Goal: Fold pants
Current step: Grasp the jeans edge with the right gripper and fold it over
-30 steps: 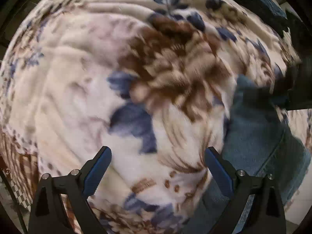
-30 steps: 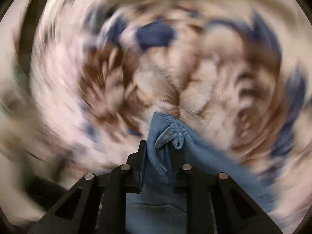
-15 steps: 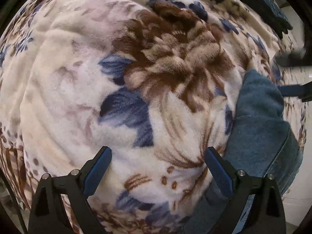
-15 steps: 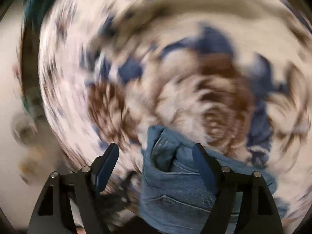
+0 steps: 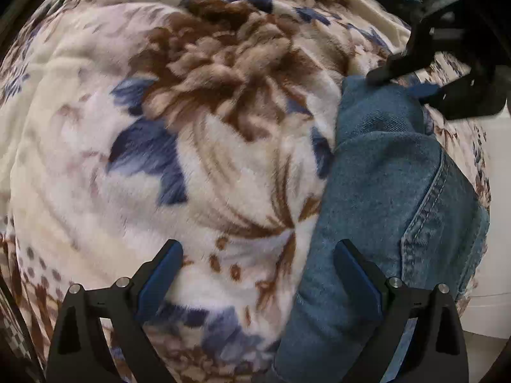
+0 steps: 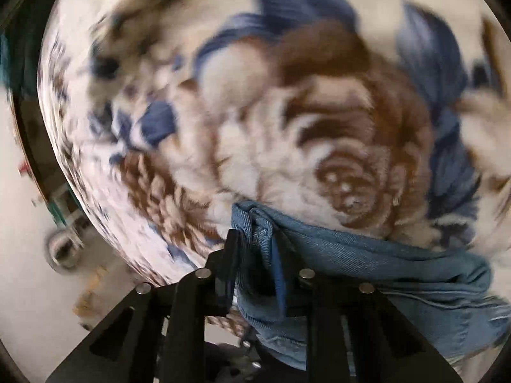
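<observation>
Left wrist view has the jeans lying on the blanket at the right, long axis running from the near right corner away toward the far right, where the narrow end meets the right gripper. A stitched seam runs along the upper layer. The left gripper hangs spread wide and holds nothing; its right finger is over denim, its left over blanket. In the right wrist view the right gripper is clamped on a bunched denim edge; half a second ago its fingers stood apart around that fold, and a second ago they were pinched on it. The left gripper was spread then too. The fleece blanket is cream with brown and blue flowers; pale floor shows at left, blurred.
</observation>
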`<state>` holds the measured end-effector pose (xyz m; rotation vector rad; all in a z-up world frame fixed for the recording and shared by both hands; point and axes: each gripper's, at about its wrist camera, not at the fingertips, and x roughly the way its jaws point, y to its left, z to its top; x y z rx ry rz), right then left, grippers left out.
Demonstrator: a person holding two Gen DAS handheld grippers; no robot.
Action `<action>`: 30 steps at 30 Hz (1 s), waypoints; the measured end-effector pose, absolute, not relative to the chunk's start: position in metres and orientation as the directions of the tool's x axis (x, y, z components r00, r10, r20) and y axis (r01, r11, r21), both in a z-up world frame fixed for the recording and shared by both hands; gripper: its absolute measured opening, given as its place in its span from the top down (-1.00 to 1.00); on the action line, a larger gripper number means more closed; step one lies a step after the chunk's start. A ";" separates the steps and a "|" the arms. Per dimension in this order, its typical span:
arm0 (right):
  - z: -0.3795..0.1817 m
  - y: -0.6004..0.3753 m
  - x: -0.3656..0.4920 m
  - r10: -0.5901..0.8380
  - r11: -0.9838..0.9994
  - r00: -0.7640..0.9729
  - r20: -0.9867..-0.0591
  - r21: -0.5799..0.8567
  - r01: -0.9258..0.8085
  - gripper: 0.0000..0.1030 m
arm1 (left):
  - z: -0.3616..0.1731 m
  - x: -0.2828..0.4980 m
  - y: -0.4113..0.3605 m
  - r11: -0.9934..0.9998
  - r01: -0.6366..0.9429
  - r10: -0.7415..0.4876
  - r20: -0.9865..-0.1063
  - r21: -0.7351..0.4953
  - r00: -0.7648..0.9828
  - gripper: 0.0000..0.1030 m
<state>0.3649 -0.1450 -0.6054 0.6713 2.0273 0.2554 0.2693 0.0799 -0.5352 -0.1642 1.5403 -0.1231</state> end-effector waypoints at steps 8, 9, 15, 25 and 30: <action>-0.606 -0.040 0.356 0.049 0.908 -0.585 -0.809 0.280 -0.311 0.18 | -0.533 0.243 0.074 0.989 -0.016 -0.149 -0.987 -0.150 0.054 -0.88; -0.611 -0.036 0.352 0.047 0.910 -0.589 -0.807 0.278 -0.308 0.18 | -0.536 0.237 0.070 0.990 -0.009 -0.140 -0.989 -0.141 0.055 -0.89; -0.606 -0.080 0.370 0.240 0.967 -0.487 -0.840 0.251 0.042 0.47 | -0.535 0.204 0.063 0.985 -0.030 -0.169 -0.982 -0.172 0.085 -0.89; -0.577 -0.055 0.385 0.314 0.938 -0.452 -0.835 0.347 0.010 -0.48 | -0.536 0.194 0.103 0.963 -0.116 -0.242 -0.970 -0.243 0.019 -0.88; -0.597 -0.002 0.367 0.143 0.935 -0.524 -0.839 0.288 -0.206 0.06 | -0.538 0.195 0.090 0.970 -0.070 -0.232 -0.973 -0.232 0.016 -0.88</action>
